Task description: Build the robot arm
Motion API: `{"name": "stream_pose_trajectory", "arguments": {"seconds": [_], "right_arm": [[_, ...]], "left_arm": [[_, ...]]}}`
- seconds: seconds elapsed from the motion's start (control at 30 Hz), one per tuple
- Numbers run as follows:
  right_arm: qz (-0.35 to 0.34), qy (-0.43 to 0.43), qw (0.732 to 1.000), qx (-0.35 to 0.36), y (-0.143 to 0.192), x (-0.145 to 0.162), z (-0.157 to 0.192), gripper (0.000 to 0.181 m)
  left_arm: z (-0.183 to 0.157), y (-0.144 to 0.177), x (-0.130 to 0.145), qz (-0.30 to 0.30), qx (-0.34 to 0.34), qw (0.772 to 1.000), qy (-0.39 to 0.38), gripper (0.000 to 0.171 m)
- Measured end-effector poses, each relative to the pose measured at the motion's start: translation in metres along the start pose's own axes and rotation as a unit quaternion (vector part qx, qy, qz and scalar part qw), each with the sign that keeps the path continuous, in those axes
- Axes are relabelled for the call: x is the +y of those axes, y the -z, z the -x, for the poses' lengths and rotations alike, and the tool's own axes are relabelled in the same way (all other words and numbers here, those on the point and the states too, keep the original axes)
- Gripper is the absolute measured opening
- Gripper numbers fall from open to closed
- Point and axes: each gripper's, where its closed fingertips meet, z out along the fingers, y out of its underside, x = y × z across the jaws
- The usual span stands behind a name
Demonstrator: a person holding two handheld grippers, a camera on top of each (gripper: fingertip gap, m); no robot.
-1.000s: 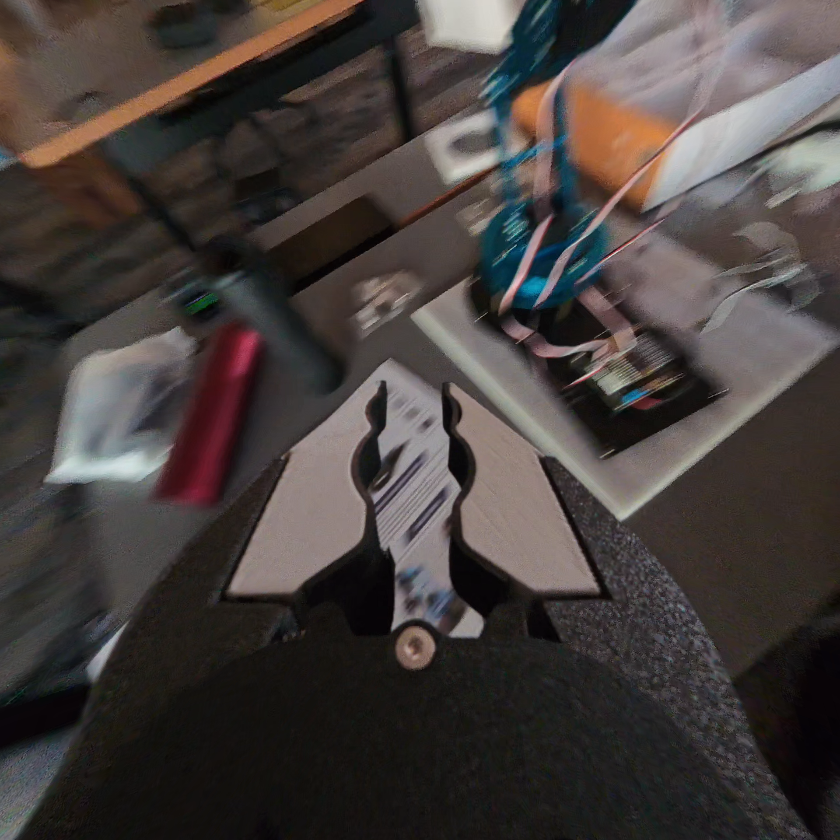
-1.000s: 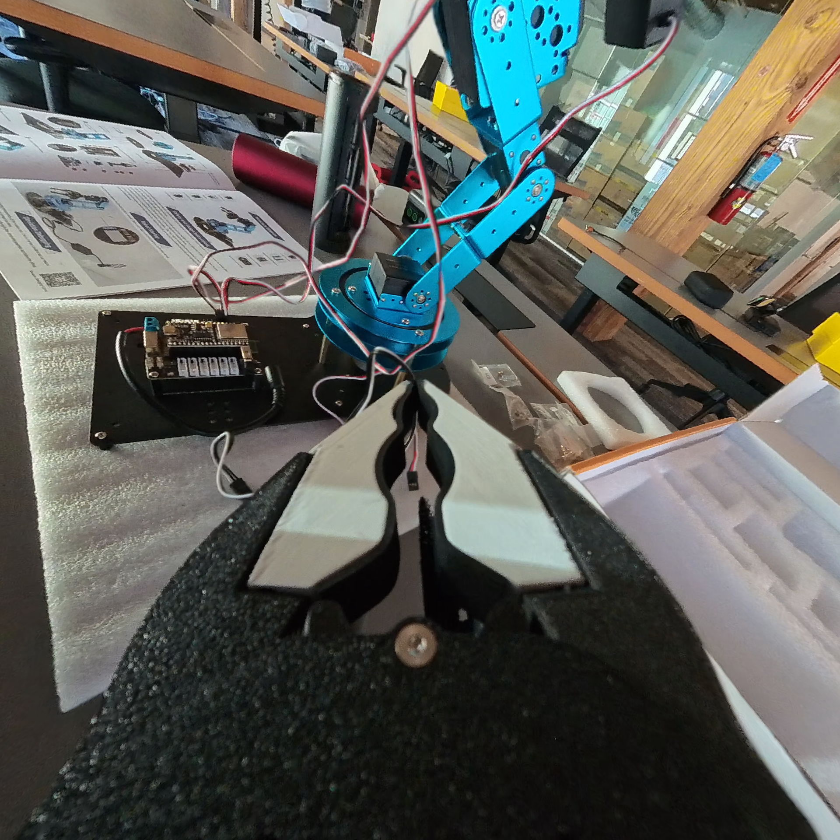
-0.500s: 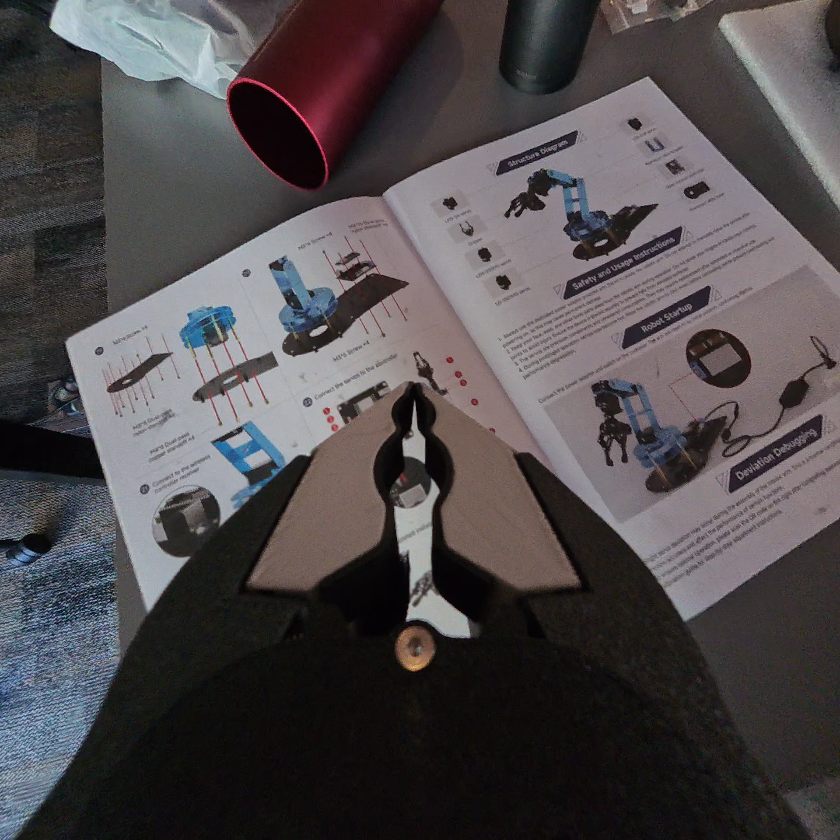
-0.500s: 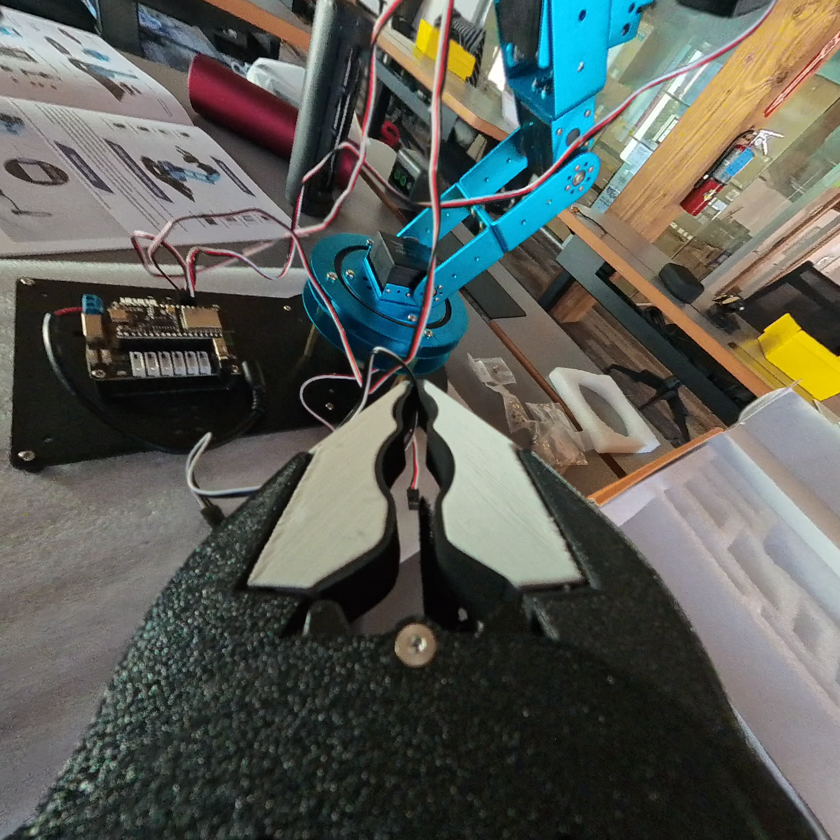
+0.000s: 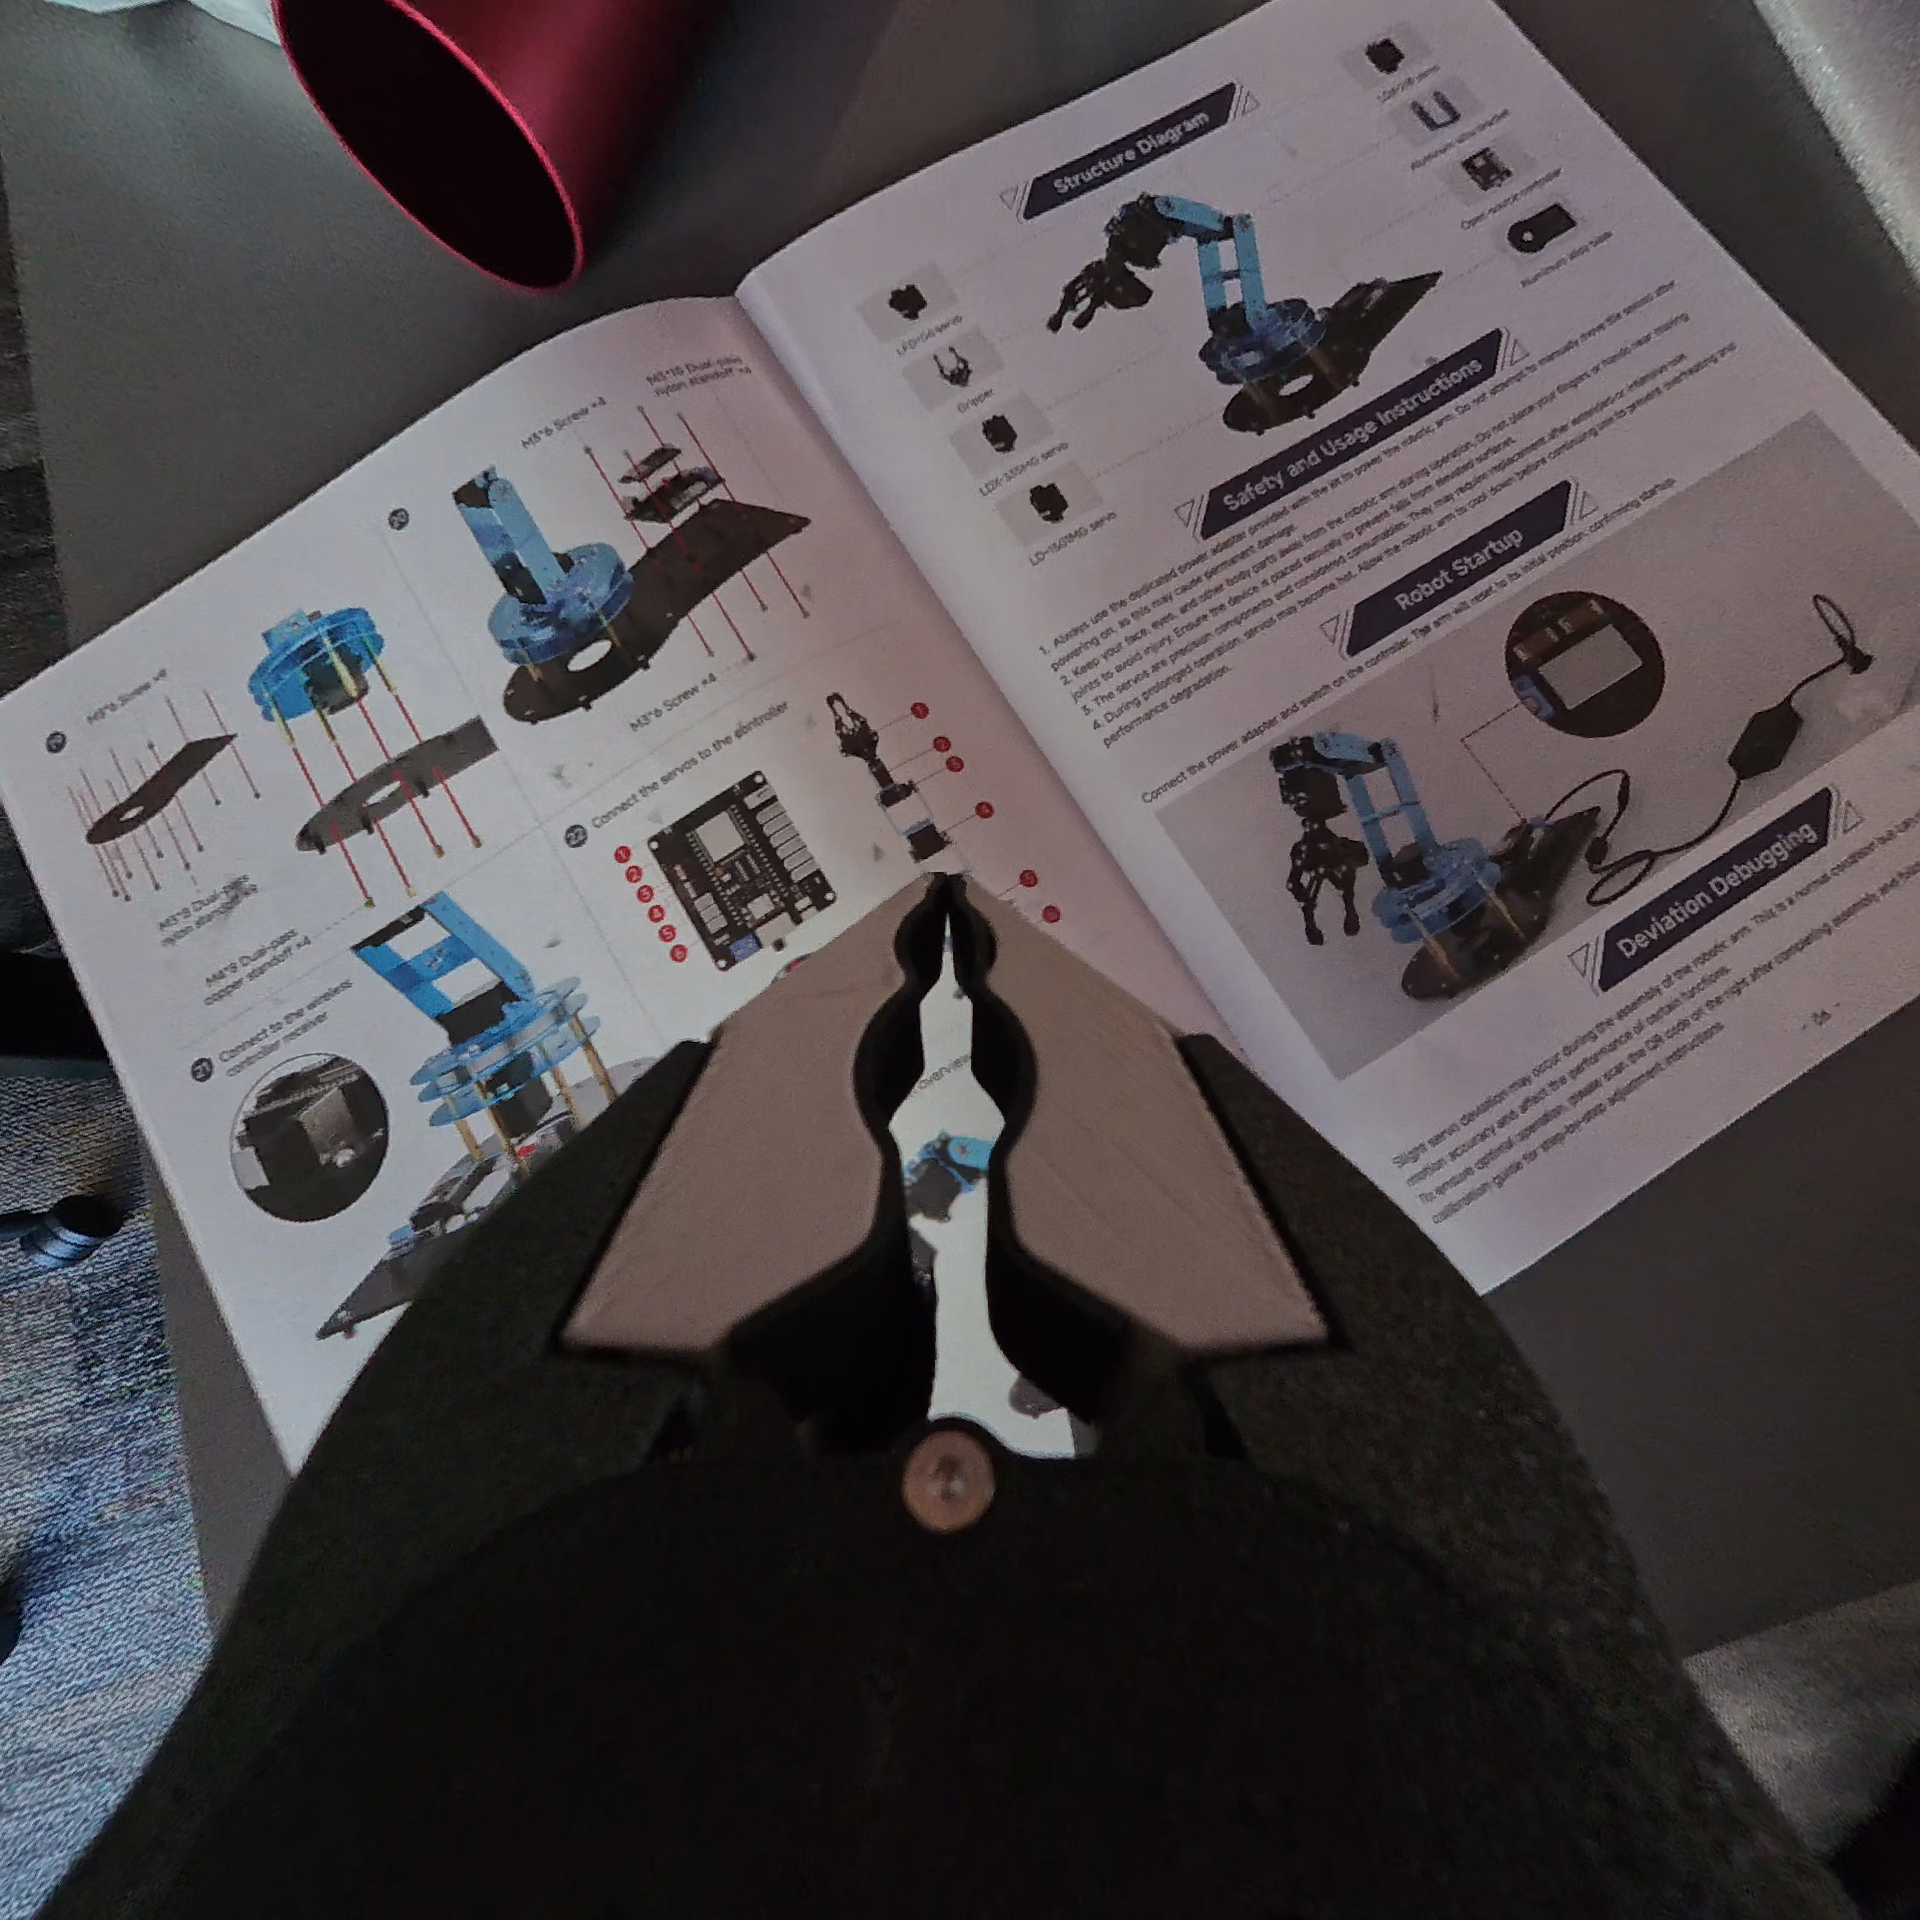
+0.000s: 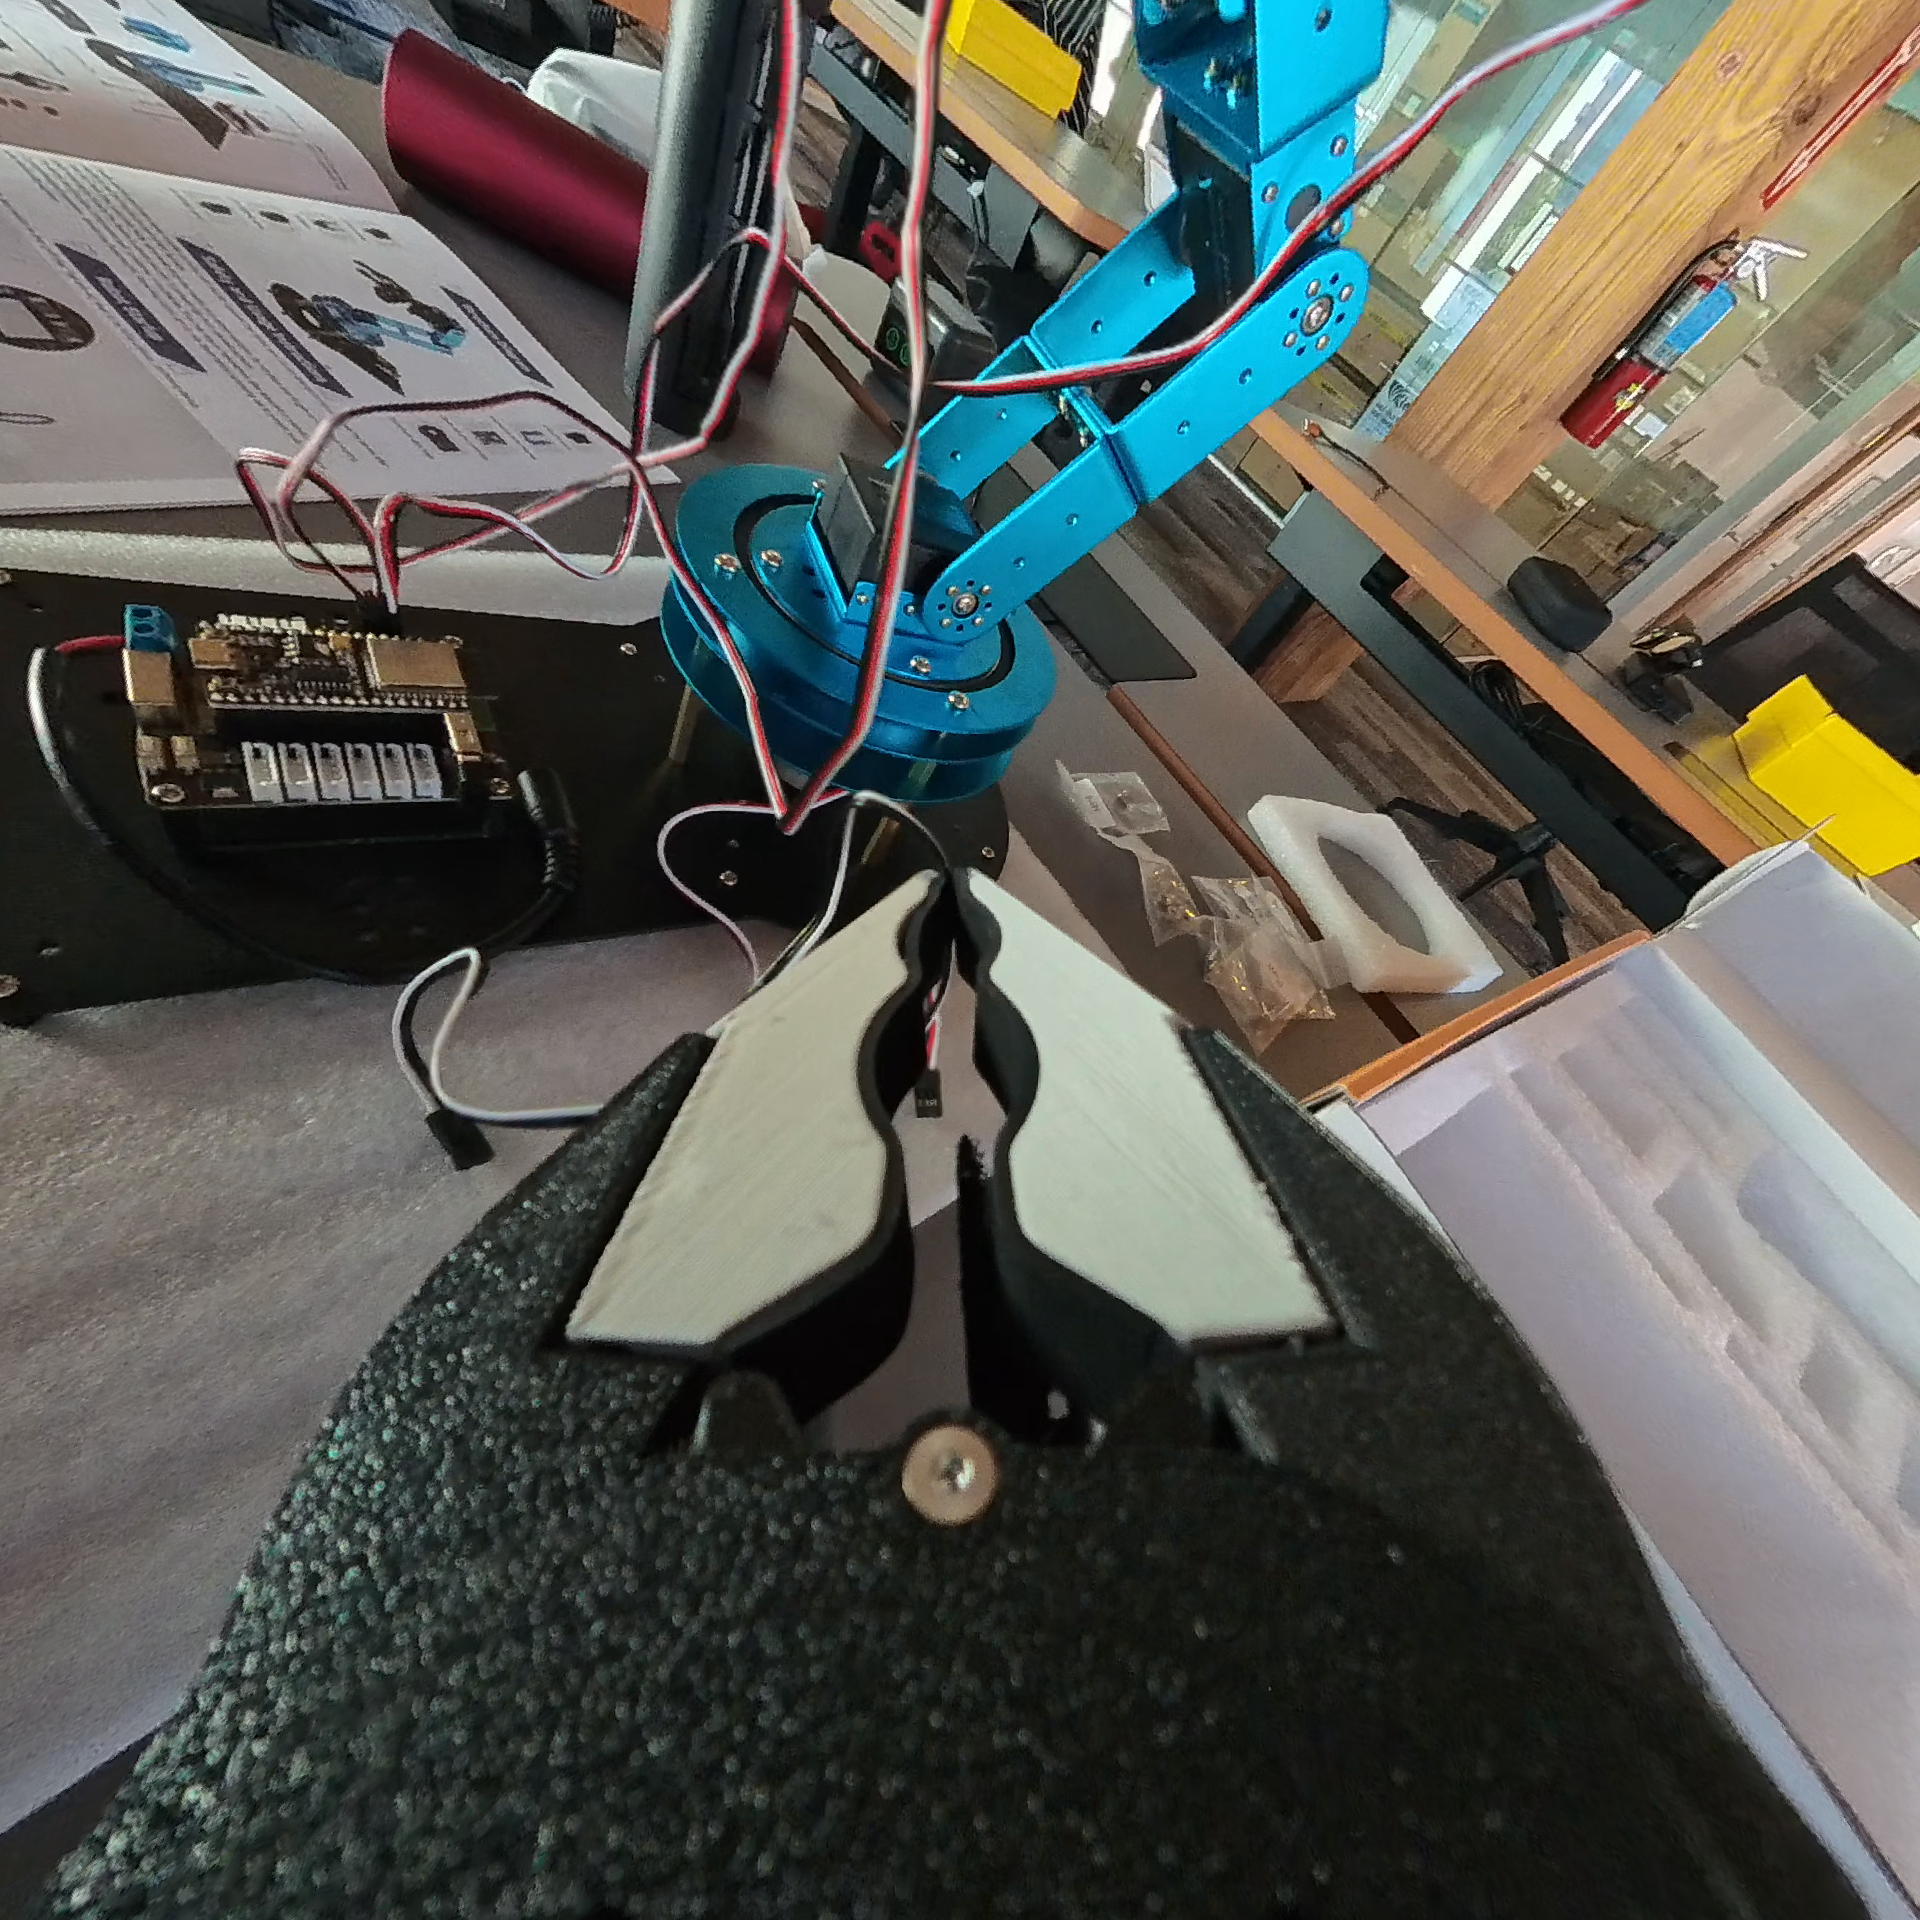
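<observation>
1. The left hand-held gripper (image 5: 943,883) hangs over an open instruction booklet (image 5: 1039,582) lying flat on the grey tabletop (image 5: 208,343); its jaws are pressed together at the tips with nothing between them.
2. The booklet's pages carry printed headings, numbered steps and diagrams of a blue arm kit; a dark red tube (image 5: 468,125) lies on its side just beyond the upper left page.
3. The right hand-held gripper (image 6: 951,883) pinches a thin red, white and black servo wire (image 6: 940,1023), whose small black plug dangles in the gap behind the tips.
4. Just ahead stands a blue robot arm (image 6: 1143,405) on a round blue base (image 6: 862,665), more wires looping from it.
5. A circuit board (image 6: 312,707) with white connectors sits on a black plate (image 6: 83,904) at left, one wire bundle plugged into it.
6. An open white box (image 6: 1662,1247) lies at right, with small parts bags (image 6: 1236,935) and a white foam piece (image 6: 1371,914) near it.
</observation>
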Motion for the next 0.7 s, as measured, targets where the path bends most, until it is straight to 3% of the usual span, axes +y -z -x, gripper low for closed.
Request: {"name": "stream_pose_trajectory", "arguments": {"seconds": [0.3,0.37,0.47,0.53,0.6,0.7], "right_arm": [[-0.007,0.014,1.000,-0.009,0.005,-0.006,0.009,0.000],[-0.021,0.007,1.000,-0.013,0.007,-0.016,0.011,0.000],[-0.035,-0.034,0.998,-0.048,0.006,-0.046,0.022,0.000],[-0.048,-0.097,0.990,-0.089,0.006,-0.072,0.036,0.000],[-0.057,-0.124,0.984,-0.113,0.007,-0.092,0.049,0.000],[-0.053,-0.108,0.986,-0.114,0.012,-0.107,0.064,0.000]], "left_arm": [[-0.003,0.015,-0.003,-0.001,-0.032,0.999,0.001,0.000],[-0.020,0.024,-0.019,-0.021,-0.028,0.999,-0.004,0.000],[-0.098,0.035,-0.076,-0.108,0.060,0.992,-0.035,0.005],[-0.180,0.041,-0.110,-0.137,0.170,0.972,-0.082,0.037],[-0.252,0.047,-0.138,-0.159,0.240,0.947,-0.141,0.049],[-0.321,0.050,-0.169,-0.186,0.275,0.921,-0.205,0.056]]}}
